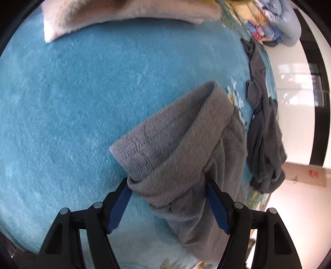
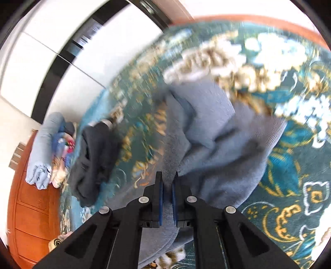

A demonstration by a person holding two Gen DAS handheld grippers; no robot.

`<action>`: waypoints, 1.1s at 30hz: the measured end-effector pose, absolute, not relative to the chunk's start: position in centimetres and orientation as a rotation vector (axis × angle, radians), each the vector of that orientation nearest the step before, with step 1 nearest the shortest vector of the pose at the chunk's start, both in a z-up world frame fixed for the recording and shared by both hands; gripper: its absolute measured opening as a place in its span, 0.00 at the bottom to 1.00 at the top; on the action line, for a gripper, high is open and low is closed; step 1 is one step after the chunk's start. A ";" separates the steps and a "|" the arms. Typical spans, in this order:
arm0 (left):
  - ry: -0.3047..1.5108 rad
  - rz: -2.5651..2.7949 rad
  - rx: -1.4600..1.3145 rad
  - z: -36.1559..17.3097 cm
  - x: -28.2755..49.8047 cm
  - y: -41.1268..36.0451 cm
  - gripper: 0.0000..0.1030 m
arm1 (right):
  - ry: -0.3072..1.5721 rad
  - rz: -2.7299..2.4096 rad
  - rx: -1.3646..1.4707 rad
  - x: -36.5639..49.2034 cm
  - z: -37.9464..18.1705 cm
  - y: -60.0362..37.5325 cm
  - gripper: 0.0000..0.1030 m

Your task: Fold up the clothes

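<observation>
A grey fleece garment (image 1: 186, 144) with a ribbed hem lies bunched on the blue plush blanket (image 1: 82, 93). My left gripper (image 1: 167, 186) is open, with the grey fabric lying between its blue-padded fingers. In the right wrist view the same grey garment (image 2: 217, 134) is lifted over a teal floral carpet (image 2: 289, 165), and my right gripper (image 2: 167, 178) is shut on a fold of it. That view is motion-blurred.
A dark grey garment (image 1: 264, 134) lies crumpled at the blanket's right edge and also shows in the right wrist view (image 2: 93, 157). A pinkish folded towel (image 1: 124, 16) lies at the far edge. Rolled light-blue bedding (image 2: 43, 149) and a wooden cabinet (image 2: 31, 217) stand nearby.
</observation>
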State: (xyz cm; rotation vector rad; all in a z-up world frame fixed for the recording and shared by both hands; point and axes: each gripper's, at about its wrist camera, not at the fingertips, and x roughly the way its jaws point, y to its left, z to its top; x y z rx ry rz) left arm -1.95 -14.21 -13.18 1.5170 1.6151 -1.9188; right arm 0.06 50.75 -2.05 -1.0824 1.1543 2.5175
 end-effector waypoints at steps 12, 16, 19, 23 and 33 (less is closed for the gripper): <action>1.466 -1.996 1.489 -12.1 -2.2 -14.2 0.26 | 1.214 2.361 -1.278 1.2 -5.7 51.1 0.10; 1.301 -2.121 1.398 -9.3 -2.3 -14.3 0.20 | 1.219 2.403 -1.298 1.1 -5.3 50.4 0.15; 1.118 -2.198 1.314 -6.9 -1.8 -14.8 0.20 | 1.239 2.472 -1.273 1.9 -4.3 50.3 0.25; 0.886 -2.213 1.314 -5.6 -2.4 -14.0 0.20 | 1.168 2.482 -1.242 2.4 -3.8 51.4 0.32; 0.883 -2.134 1.387 -8.4 -3.0 -14.1 0.21 | 1.146 2.282 -1.302 -2.7 -7.9 54.6 0.42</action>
